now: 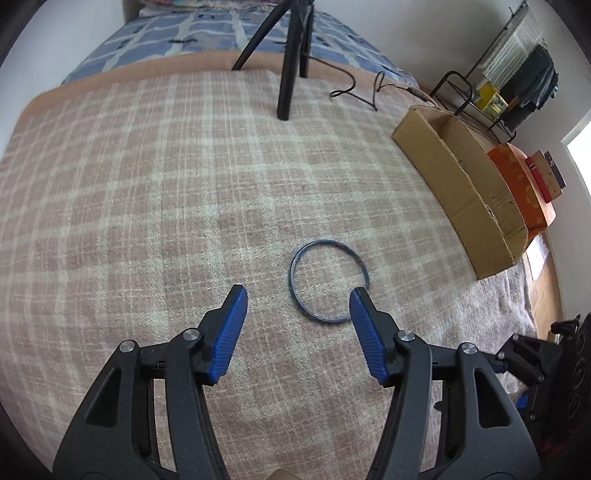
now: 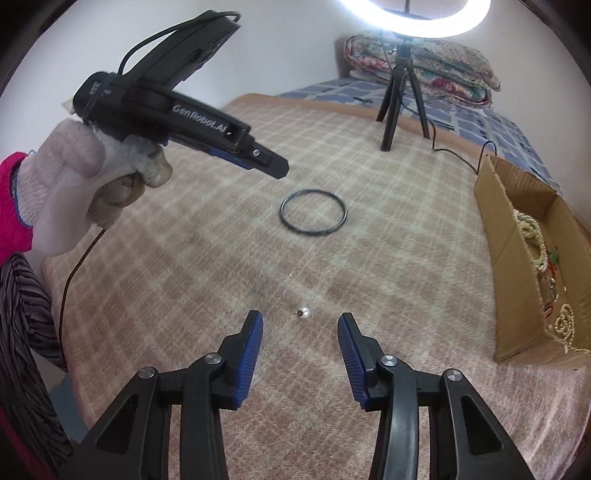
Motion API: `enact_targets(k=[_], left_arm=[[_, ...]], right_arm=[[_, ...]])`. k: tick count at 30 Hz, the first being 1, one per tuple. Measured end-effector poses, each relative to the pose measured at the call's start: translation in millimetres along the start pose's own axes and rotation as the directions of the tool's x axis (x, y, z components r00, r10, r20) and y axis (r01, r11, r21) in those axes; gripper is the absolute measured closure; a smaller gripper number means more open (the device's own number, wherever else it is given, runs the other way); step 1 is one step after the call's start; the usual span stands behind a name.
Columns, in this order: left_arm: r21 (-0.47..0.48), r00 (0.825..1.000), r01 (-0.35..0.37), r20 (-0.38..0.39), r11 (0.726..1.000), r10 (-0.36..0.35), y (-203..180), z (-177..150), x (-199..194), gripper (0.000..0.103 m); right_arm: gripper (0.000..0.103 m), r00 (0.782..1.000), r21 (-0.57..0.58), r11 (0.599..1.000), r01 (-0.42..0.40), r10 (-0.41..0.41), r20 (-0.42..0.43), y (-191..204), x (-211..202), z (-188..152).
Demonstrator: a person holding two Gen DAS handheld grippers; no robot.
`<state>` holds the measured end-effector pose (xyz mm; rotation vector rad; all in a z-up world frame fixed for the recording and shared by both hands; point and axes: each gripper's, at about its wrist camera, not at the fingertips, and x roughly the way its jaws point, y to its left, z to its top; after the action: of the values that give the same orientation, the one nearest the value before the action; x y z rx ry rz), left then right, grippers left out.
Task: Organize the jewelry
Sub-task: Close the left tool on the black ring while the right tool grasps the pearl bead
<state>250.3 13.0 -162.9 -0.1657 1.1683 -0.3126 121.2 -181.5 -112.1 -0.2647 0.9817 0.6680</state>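
A thin dark blue bangle (image 1: 295, 258) lies flat on the pink checked blanket (image 1: 147, 184). My left gripper (image 1: 298, 293) is open above it, with the right fingertip over the bangle's near right edge. The bangle also shows in the right wrist view (image 2: 284, 210), beyond the left gripper's body (image 2: 177, 110) held in a gloved hand. A small pearl earring (image 2: 304, 312) lies on the blanket just ahead of my open, empty right gripper (image 2: 300, 319). A cardboard box (image 2: 517, 280) at the right holds pearl necklaces (image 2: 532, 236) and other jewelry.
A black tripod (image 1: 291, 62) of a ring light (image 2: 413, 14) stands at the far side of the blanket, with a black cable (image 1: 354, 92) beside it. The cardboard box (image 1: 454, 192) sits at the right edge, next to an orange box (image 1: 521, 184). Folded quilts (image 2: 424, 62) lie on the bed.
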Motion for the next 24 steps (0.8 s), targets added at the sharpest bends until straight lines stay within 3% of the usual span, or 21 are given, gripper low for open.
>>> enact_targets(k=[7,24], left_arm=[[-0.041,0.999,0.000,-0.054,0.999,-0.002,6.9,0.2,23.0,0.048],[-0.022,0.997,-0.034,-0.068,0.999,0.033,-1.8,9.5,49.7,0.050]], right_arm=[[0.062,1.000,-0.006,1.000,0.000,0.000,-0.027,3.6,13.7,-3.2],[0.072,0.998,0.006,0.999,0.037,-0.036,-0.049,1.4,35.5,3.5]])
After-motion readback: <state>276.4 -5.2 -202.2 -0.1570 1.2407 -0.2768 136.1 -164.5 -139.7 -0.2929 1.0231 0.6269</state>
